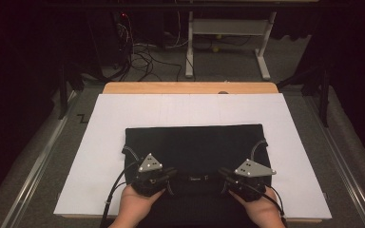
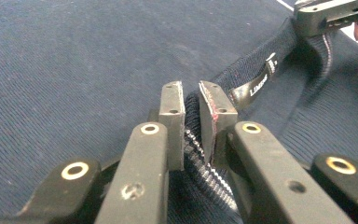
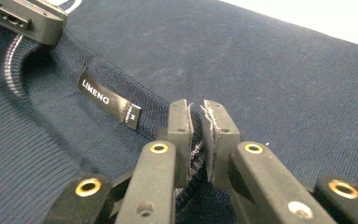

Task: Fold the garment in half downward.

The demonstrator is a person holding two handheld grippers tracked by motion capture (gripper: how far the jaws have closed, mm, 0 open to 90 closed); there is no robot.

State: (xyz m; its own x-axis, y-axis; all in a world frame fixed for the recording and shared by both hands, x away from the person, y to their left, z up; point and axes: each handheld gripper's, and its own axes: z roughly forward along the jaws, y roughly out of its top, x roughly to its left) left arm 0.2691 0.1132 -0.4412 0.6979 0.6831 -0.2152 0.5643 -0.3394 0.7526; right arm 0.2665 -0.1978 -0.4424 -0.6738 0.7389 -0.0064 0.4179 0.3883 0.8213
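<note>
A dark navy sweater lies flat on a white sheet, its neck opening toward the person. My left gripper is shut on the ribbed collar, which passes between my fingertips. My right gripper is shut on the same collar, a little to the right of the black neck label that reads LIMENG. The label hangs between the two grippers. Each gripper view also catches the other gripper: the right gripper and the left gripper.
The white sheet covers a wooden table. Bare sheet runs left, right and beyond the sweater. Behind the table stand a desk's white legs and loose cables on the floor. Metal rails flank the table.
</note>
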